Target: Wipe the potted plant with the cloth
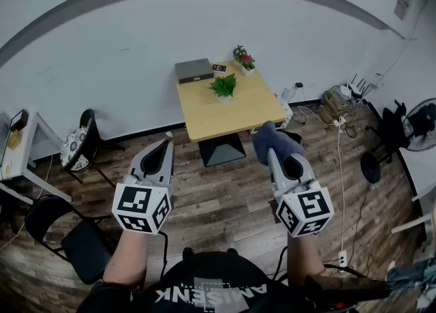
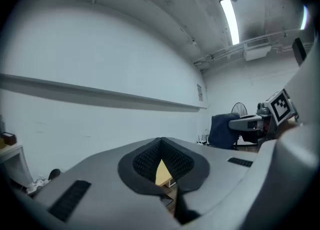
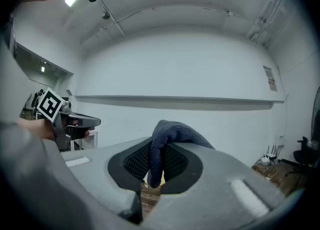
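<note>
Cloth (image 1: pixel 274 138) in right gripper (image 1: pixel 271 153), two potted plants (image 1: pixel 223 87)

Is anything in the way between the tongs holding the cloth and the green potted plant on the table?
Nothing visible. Only open floor and bare table top lie between the right tongs, shut on the cloth, and the potted plant.

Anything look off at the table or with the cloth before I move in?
Nothing stands out. The potted plant and the flower pot stand upright on the table; the cloth is pinched in the right gripper.
</note>
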A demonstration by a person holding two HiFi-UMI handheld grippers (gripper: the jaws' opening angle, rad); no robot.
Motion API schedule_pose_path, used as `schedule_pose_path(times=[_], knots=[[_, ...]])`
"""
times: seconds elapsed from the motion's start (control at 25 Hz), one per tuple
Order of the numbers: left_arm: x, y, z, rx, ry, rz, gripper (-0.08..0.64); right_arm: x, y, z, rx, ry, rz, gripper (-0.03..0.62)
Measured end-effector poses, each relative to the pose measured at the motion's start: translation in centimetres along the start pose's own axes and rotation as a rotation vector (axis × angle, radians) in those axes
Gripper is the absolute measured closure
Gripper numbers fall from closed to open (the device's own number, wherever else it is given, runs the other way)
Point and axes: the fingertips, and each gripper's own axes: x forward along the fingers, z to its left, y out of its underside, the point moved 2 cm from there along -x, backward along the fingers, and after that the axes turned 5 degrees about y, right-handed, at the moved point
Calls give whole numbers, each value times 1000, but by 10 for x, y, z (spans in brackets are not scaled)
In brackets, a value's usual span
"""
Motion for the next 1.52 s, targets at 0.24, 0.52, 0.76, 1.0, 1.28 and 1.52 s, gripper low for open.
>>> schedule_pose_path(times=[0.24,0.52,0.76,1.0,1.28,1.52], knots=[[1,-3,-8,0,34,-2,558,3,-3,-2,2,14,-10,565],[-4,0,-1,-10,43,4,558,4,-3,3,36,14,-22,565],[-10,10,17,-25,57,9,558,16,3,15,58,25,-15,565],[-19,17,48,-74,95,-1,558,32,3,43,56,42,-24,565],[-5,28,61,-104,148,-6,558,48,4,51,37,55,-25,565],[30,31,74,-57,91,18,558,85,8,23,68,28,-40,565]])
